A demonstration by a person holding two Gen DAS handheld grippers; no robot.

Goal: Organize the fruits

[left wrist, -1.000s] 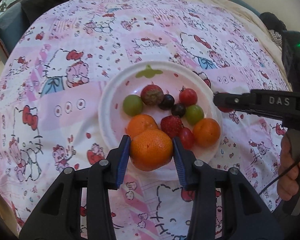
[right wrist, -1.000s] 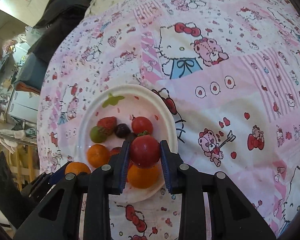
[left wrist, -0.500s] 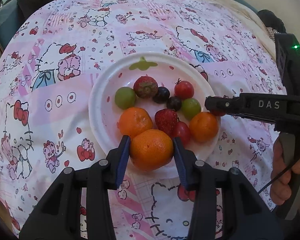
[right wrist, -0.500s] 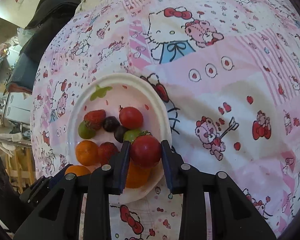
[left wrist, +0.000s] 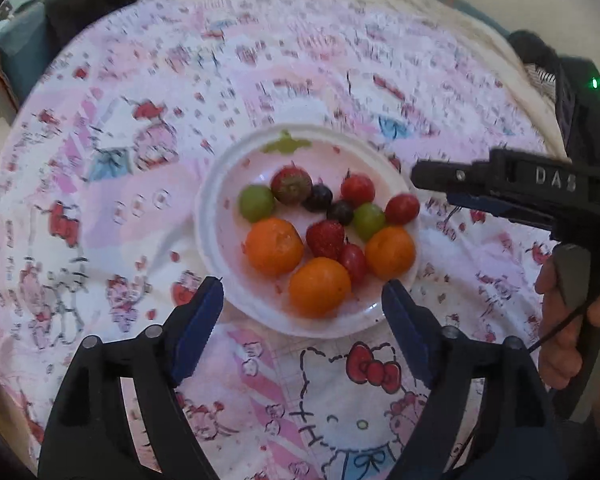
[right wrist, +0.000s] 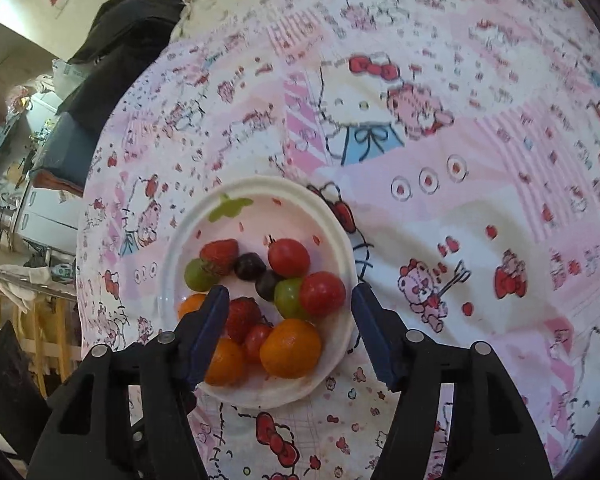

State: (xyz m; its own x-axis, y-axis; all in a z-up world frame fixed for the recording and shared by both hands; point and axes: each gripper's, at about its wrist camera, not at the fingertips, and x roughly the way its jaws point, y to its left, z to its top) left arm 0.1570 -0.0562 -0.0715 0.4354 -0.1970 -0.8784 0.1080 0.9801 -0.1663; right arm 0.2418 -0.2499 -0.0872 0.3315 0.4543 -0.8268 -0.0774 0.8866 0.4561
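**Both tongs let go over the fruit plate**

The left tongs were opening, jaws wide apart, nothing between the pads; the near orange sat free on the plate just beyond them. The right tongs were opening too, also empty, with a red tomato resting at the plate's right edge between and below the jaws. All the fruit I could see lay on that plate: three oranges, two strawberries, green and dark grapes, small tomatoes, packed close and touching.

The oranges looked firm and round, likely to roll, best pinched across the middle. The strawberries and grapes seemed soft and easily bruised; a light squeeze at the widest part would suit them. Tomato skin looked smooth and probably slippery.

The plate rested on a pink cartoon-print cloth, soft and rumpled like bedding, so it might tip. Dark clothing and household clutter lay at the far left.
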